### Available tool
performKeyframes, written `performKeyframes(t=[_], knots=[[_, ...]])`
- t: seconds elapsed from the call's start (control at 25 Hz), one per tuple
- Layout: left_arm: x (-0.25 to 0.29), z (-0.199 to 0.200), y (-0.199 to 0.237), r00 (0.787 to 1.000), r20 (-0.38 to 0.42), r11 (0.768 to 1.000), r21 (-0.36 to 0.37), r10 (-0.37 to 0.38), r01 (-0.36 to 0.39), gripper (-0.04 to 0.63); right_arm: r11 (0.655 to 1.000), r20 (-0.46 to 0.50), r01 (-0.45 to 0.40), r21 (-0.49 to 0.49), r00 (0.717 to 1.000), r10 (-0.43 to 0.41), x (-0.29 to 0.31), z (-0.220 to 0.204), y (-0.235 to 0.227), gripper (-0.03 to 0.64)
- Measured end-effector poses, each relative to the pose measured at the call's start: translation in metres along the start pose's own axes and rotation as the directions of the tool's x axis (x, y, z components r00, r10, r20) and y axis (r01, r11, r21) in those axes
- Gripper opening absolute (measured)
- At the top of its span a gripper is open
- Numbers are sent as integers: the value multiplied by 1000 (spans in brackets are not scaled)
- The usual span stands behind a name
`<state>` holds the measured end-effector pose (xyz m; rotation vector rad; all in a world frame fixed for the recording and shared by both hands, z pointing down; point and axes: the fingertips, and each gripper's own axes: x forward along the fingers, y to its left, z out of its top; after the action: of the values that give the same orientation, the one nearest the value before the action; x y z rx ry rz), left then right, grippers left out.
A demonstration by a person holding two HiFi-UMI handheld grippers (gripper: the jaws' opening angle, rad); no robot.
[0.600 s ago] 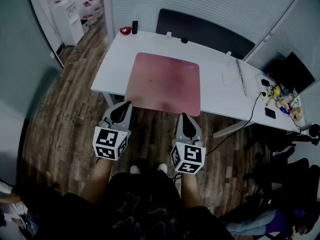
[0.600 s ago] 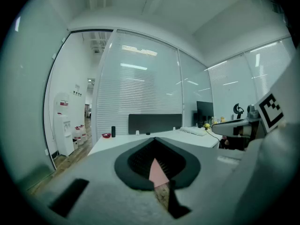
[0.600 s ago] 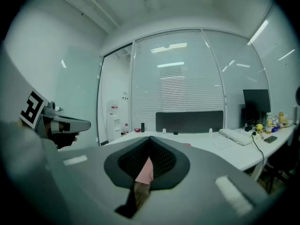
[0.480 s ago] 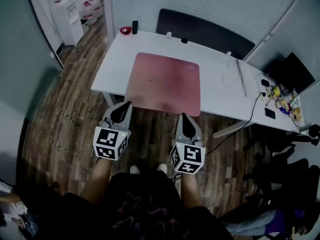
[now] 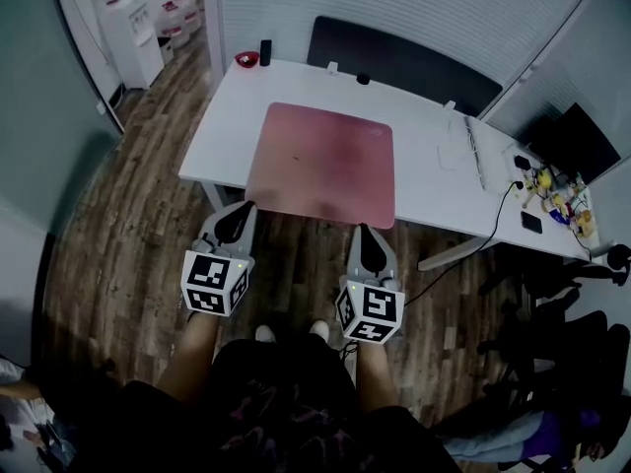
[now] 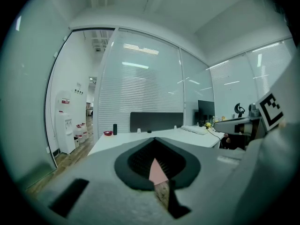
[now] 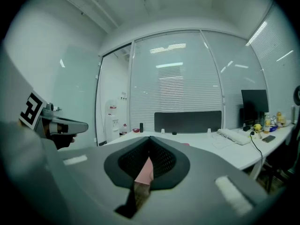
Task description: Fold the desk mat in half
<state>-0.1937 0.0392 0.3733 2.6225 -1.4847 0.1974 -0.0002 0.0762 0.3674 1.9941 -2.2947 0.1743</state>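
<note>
A pink desk mat (image 5: pixel 323 162) lies flat on the white desk (image 5: pixel 222 126), its near edge at the desk's front edge. Both grippers hang in front of the desk over the wooden floor, a little short of the mat's near corners. My left gripper (image 5: pixel 235 221) points at the near left corner, my right gripper (image 5: pixel 365 242) at the near right. In the left gripper view the gripper (image 6: pixel 154 139) has its jaws together with nothing in them, and a sliver of mat (image 6: pixel 158 171) shows past them. The right gripper (image 7: pixel 149 138) looks the same, shut and empty.
A black divider panel (image 5: pixel 404 62) runs along the desk's far edge. A red dish (image 5: pixel 246 60) and a black cylinder (image 5: pixel 266 51) stand at the far left corner. A keyboard (image 5: pixel 473 151), a monitor (image 5: pixel 577 141), a phone (image 5: pixel 532 222) and cables are at the right. Chairs (image 5: pixel 562 294) stand right.
</note>
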Motion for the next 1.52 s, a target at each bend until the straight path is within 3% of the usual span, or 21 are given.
performKeyframes(t=[0.84,1.52], knots=[[0,-2,20,1000,0,1000,-19,9,-9,0,1000,-2,29,10,1000,-29,0,-2,0,6],[67,-14,26,997,-63,999,-9,45,-46,0,998,-14,13,56,1000,-12,64,-11,-45,6]])
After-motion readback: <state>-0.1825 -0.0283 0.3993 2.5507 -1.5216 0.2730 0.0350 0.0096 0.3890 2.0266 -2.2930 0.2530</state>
